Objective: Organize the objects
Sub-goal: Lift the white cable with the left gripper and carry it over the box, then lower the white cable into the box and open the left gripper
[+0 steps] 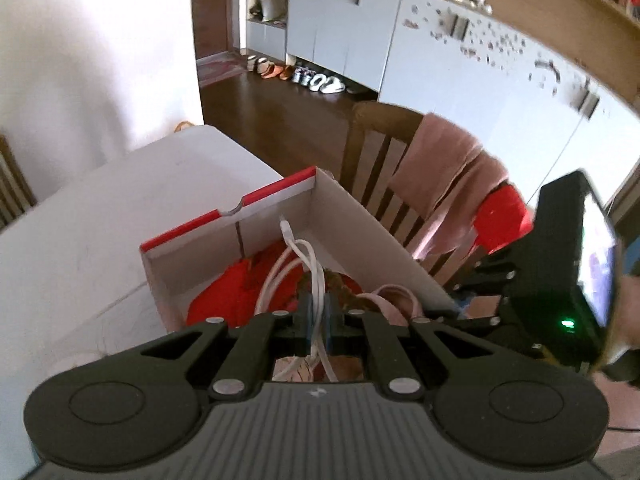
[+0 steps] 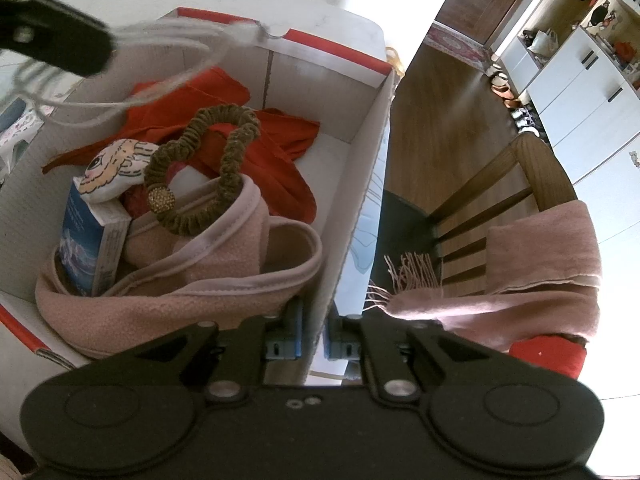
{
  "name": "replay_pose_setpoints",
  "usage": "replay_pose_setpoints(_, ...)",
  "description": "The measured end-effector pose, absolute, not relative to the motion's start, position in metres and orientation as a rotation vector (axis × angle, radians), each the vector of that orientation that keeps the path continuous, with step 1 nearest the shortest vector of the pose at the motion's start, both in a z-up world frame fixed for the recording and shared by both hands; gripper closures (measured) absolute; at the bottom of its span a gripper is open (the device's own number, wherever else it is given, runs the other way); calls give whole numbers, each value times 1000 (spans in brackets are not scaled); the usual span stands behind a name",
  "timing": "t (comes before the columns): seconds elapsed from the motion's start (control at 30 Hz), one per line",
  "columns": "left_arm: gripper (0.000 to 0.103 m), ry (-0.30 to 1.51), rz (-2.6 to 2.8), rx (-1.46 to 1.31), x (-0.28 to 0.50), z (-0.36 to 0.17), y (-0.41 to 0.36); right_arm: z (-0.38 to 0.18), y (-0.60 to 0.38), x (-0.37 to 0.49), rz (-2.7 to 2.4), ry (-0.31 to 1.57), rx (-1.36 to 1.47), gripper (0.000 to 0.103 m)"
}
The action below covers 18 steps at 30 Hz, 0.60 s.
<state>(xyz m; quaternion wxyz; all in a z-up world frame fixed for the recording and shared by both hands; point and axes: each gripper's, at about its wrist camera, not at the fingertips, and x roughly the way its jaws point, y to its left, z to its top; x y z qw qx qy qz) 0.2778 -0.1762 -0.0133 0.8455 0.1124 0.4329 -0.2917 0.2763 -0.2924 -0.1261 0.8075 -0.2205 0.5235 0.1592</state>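
Box [image 2: 360,152]: white card with red rim, open-topped, on the white table [image 1: 100,220], near its edge beside a wooden chair [image 2: 532,168].

Box contents, seen from the right wrist: red cloth [image 2: 248,120] at the back; pink cloth [image 2: 224,264] at the front; olive scrunchie [image 2: 200,168] with a gold bead, lying on the pink cloth; blue carton [image 2: 86,240] upright at the near left; small printed pouch [image 2: 116,170] resting on the carton's top.

Cable [image 1: 316,276]: white, looped, hanging over the box.

Left claw [image 1: 318,320]: clenched on the cable, above the box interior, pointing down into it.

Right claw [image 2: 314,334]: clamped on the box's right wall, one finger inside, one outside.

Chair: pink scarf [image 2: 540,272] draped over its back; a red item [image 2: 548,356] beneath the scarf.
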Motion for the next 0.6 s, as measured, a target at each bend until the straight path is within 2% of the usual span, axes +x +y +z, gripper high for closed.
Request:
replay_pose_setpoints(0.33, 98, 945, -672, 367, 291, -48, -216, -126, -293, 277, 341, 1117, -474, 95)
replay_pose_setpoints(0.6, 98, 1013, -663, 363, 301, -67, -221, -125, -294, 278, 340, 1118, -472, 95)
